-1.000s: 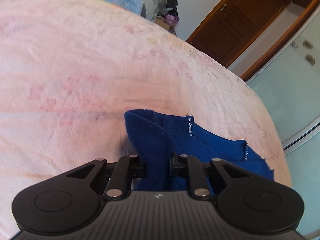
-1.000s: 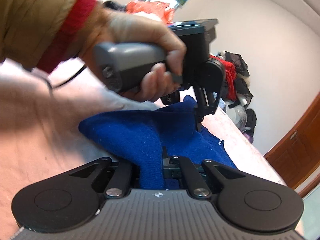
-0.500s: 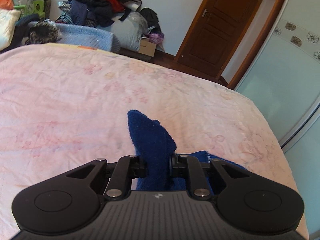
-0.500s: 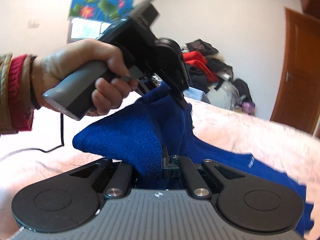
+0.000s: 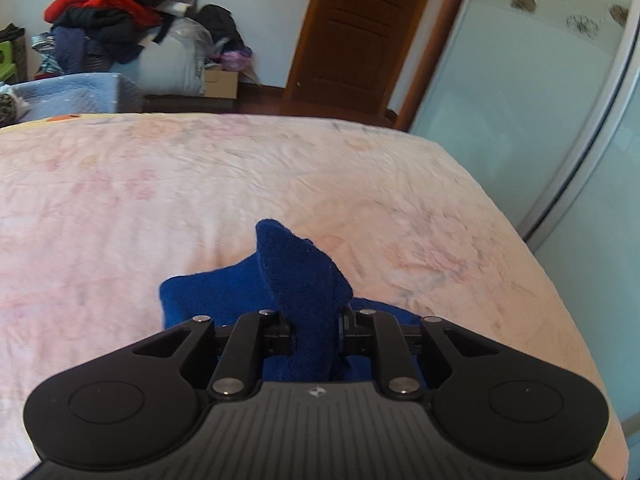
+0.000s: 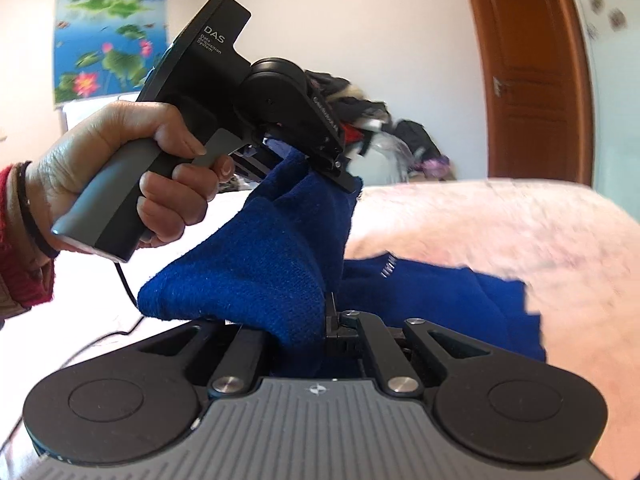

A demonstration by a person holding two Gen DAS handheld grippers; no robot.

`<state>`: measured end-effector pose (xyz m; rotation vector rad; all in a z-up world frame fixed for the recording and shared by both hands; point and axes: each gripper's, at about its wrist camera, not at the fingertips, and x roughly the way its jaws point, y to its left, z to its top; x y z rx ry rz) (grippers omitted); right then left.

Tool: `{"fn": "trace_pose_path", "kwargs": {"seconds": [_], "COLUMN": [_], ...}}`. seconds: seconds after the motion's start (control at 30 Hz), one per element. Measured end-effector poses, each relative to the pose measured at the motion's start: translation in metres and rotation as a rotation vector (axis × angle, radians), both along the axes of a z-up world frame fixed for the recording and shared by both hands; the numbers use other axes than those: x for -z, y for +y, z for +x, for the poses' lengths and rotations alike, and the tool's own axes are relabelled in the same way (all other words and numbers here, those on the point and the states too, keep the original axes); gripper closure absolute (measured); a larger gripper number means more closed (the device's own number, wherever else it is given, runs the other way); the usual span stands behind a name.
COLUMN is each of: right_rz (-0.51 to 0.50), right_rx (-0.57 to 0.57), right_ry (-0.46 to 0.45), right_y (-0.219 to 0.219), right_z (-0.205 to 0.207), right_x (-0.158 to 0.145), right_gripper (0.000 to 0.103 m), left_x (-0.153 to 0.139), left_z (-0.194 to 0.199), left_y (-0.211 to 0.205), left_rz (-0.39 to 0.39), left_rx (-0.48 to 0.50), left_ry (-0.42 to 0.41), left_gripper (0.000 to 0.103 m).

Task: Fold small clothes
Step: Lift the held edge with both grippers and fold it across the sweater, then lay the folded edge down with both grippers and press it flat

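Note:
A dark blue knit garment (image 5: 296,276) hangs between both grippers above the pink bed (image 5: 160,208). My left gripper (image 5: 316,332) is shut on one bunched edge of it. In the right wrist view that left gripper (image 6: 340,172) is held up at the upper left, gripping the garment (image 6: 272,256). My right gripper (image 6: 300,336) is shut on another edge of the cloth close to the camera. The garment's lower part (image 6: 460,300) trails onto the bed to the right.
A pile of clothes (image 5: 120,28) lies beyond the bed's far edge, next to a brown door (image 5: 352,28). A glass wardrobe front (image 5: 540,100) runs along the right side. A cable (image 6: 124,284) hangs from the left gripper's handle.
Both grippers have lifted the blue garment off the bed and tilted up. More of the room shows now and less cloth lies flat on the bed.

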<state>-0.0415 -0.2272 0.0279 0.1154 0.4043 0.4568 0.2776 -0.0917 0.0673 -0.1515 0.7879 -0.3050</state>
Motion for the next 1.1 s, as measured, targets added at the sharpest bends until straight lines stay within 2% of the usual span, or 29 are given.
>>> {"fn": "trace_pose_path", "kwargs": {"seconds": [0.3, 0.43, 0.47, 0.53, 0.57, 0.6, 0.63, 0.67, 0.7, 0.8, 0.87, 0.9, 1.0, 1.1], "right_rz": [0.154, 0.229, 0.241, 0.269, 0.280, 0.296, 0.312, 0.329, 0.339, 0.362, 0.395, 0.412, 0.485, 0.523], "right_rx": [0.073, 0.076, 0.079, 0.080, 0.080, 0.081, 0.083, 0.076, 0.068, 0.065, 0.070, 0.073, 0.066, 0.037], "right_ry": [0.140, 0.224, 0.237, 0.277, 0.301, 0.319, 0.333, 0.340, 0.345, 0.358, 0.376, 0.385, 0.418, 0.454], "right_y": [-0.039, -0.049, -0.051, -0.054, -0.057, -0.060, -0.063, -0.066, -0.069, -0.076, -0.084, -0.089, -0.103, -0.114], "right_z": [0.026, 0.038, 0.038, 0.042, 0.043, 0.043, 0.043, 0.041, 0.041, 0.042, 0.044, 0.045, 0.044, 0.041], "right_x": [0.027, 0.034, 0.037, 0.039, 0.043, 0.046, 0.048, 0.050, 0.052, 0.054, 0.056, 0.058, 0.065, 0.067], "right_gripper": [0.097, 0.096, 0.095, 0.085, 0.081, 0.077, 0.072, 0.064, 0.061, 0.058, 0.054, 0.054, 0.054, 0.054], "left_x": [0.039, 0.051, 0.053, 0.054, 0.053, 0.050, 0.046, 0.041, 0.035, 0.021, 0.017, 0.016, 0.020, 0.028], "left_z": [0.010, 0.019, 0.023, 0.031, 0.034, 0.034, 0.033, 0.029, 0.025, 0.014, 0.002, -0.005, -0.033, -0.064], "left_y": [-0.062, -0.076, -0.076, -0.075, -0.074, -0.073, -0.072, -0.070, -0.069, -0.061, -0.048, -0.040, -0.018, 0.002], "left_rz": [0.055, 0.019, -0.001, -0.065, -0.095, -0.119, -0.131, -0.127, -0.111, -0.048, -0.024, -0.005, 0.067, 0.096], "left_rx": [0.065, 0.087, 0.090, 0.086, 0.081, 0.077, 0.071, 0.062, 0.051, 0.012, -0.001, -0.014, -0.048, -0.049], "left_ry": [0.069, 0.106, 0.119, 0.155, 0.159, 0.147, 0.117, 0.078, 0.039, -0.026, -0.059, -0.076, -0.103, -0.108], "left_gripper": [0.087, 0.085, 0.080, 0.068, 0.055, 0.042, 0.038, 0.036, 0.036, 0.034, 0.028, 0.025, 0.025, 0.025]}}
